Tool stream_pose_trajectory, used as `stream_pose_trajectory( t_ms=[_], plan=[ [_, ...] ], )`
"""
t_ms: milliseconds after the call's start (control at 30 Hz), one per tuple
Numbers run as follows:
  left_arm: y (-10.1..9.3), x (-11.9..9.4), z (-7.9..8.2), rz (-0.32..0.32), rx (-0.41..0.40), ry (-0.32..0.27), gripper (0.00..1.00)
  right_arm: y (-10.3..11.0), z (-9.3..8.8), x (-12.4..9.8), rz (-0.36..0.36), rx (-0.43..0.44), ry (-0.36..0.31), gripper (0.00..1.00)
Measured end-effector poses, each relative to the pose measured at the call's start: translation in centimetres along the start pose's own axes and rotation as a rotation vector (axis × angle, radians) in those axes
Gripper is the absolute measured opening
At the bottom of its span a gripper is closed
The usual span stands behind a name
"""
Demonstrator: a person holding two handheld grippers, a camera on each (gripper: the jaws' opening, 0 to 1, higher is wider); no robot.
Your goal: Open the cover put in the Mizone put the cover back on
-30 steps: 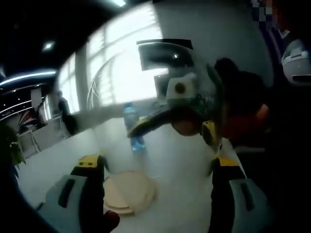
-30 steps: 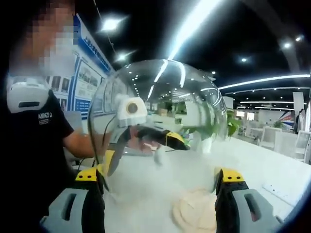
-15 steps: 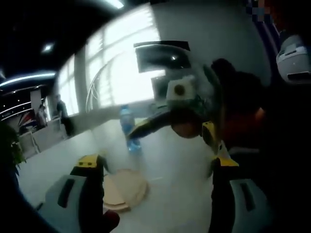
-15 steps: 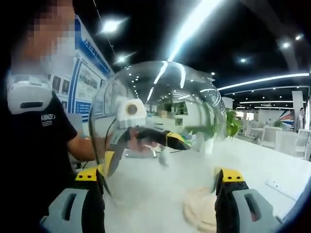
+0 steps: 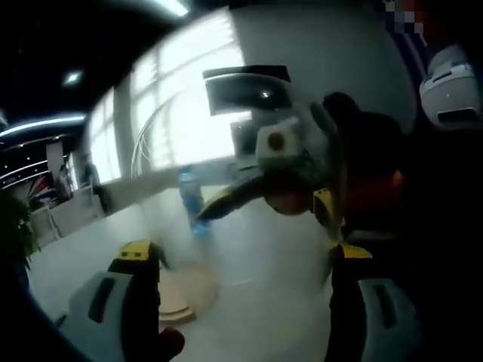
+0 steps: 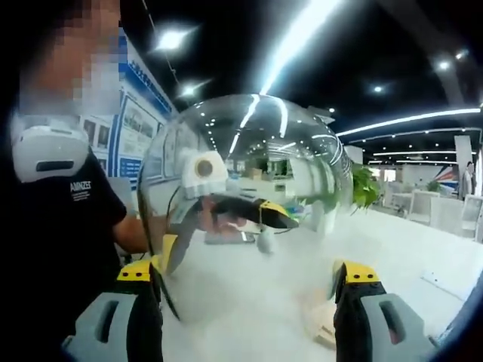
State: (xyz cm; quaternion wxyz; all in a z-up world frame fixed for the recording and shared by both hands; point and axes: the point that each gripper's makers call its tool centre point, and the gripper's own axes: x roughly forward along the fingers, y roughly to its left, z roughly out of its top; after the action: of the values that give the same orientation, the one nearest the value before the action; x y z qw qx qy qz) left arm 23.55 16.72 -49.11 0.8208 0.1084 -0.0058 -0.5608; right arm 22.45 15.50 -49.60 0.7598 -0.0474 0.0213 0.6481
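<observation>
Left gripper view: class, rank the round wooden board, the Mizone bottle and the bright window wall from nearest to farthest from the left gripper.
1. Round wooden board, on the white table by the left jaw.
2. Mizone bottle, standing farther along the table.
3. Window wall, behind everything.

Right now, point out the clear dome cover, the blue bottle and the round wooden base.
Clear dome cover (image 6: pixel 249 136), right gripper view, upper curved surface.
Blue bottle (image 5: pixel 189 197), left gripper view, its body.
Round wooden base (image 5: pixel 185 294), left gripper view, top face.
</observation>
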Motion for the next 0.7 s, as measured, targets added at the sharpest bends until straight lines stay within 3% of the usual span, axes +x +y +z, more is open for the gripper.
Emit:
stream_pose_trajectory(
  t_ms=[233,467,700],
  plan=[
    [-0.28,0.01,-0.42,-0.013,-0.055,-0.027,0.80,-0.04,-0.50,-0.14,0.008,0.066,-0.029,0.89],
    [-0.24,0.00,-0.36,-0.018,-0.056,-0.051,0.80,0.15,-0.39,-0.02,-0.003,0.065,-0.067,0.89],
    [-0.24,0.00,-0.30,-0.016,-0.058,-0.073,0.80,0.20,-0.37,0.00,-0.008,0.063,-0.061,0.89]
  ],
)
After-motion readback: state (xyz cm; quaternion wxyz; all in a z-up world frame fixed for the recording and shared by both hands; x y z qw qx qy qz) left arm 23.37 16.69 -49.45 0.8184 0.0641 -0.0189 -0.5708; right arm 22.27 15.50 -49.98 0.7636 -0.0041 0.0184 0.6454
